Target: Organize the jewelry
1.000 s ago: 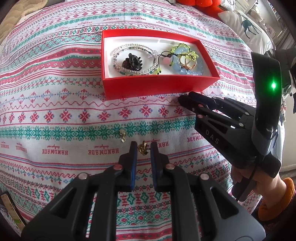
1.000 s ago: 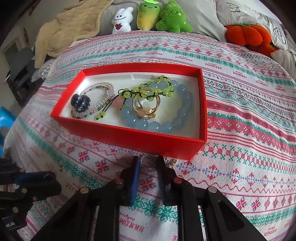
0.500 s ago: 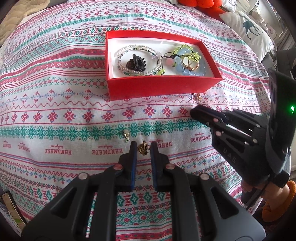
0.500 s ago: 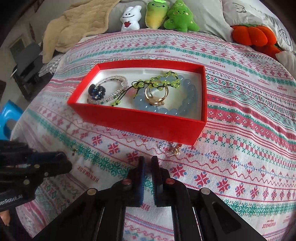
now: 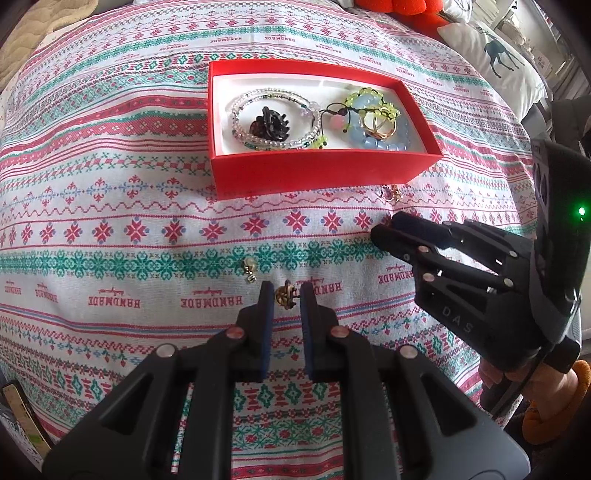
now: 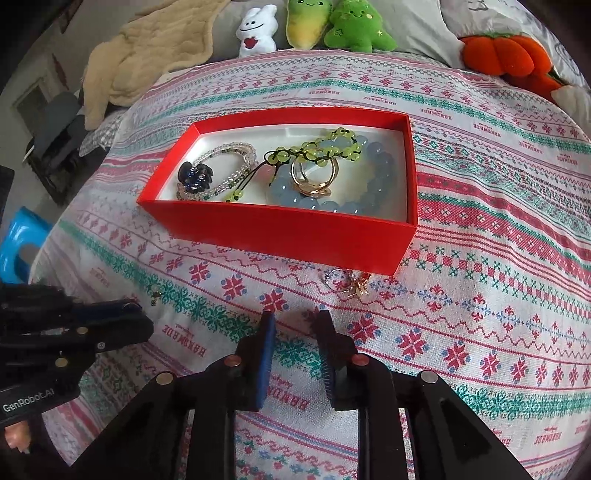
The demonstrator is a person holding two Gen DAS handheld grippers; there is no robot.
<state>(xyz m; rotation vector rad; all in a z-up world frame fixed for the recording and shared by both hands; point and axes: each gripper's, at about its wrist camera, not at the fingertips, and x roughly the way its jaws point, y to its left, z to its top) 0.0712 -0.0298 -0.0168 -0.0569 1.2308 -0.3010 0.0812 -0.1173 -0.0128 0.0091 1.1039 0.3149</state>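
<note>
— Red box (image 6: 280, 236): why is it set in the middle of the bed?

— So the jewelry can be dropped in. Bracelets (image 6: 347, 173) and a gold ring (image 6: 314, 177) are already laid inside.

— What is held by the left gripper (image 5: 284, 295)?

— A small gold earring (image 5: 285, 295) is pinched between its nearly closed jaws, just above the cloth (image 5: 110, 229).

— And the right gripper (image 6: 293, 325)?

— Its jaws are being opened, and nothing is seen between them. A little ring (image 6: 345, 284) is left lying just in front of the box, probably to be picked next.

— What else is seen?

— A patterned cloth is spread over the bed, and soft toys (image 6: 332, 26) are lined up at the back.
</note>
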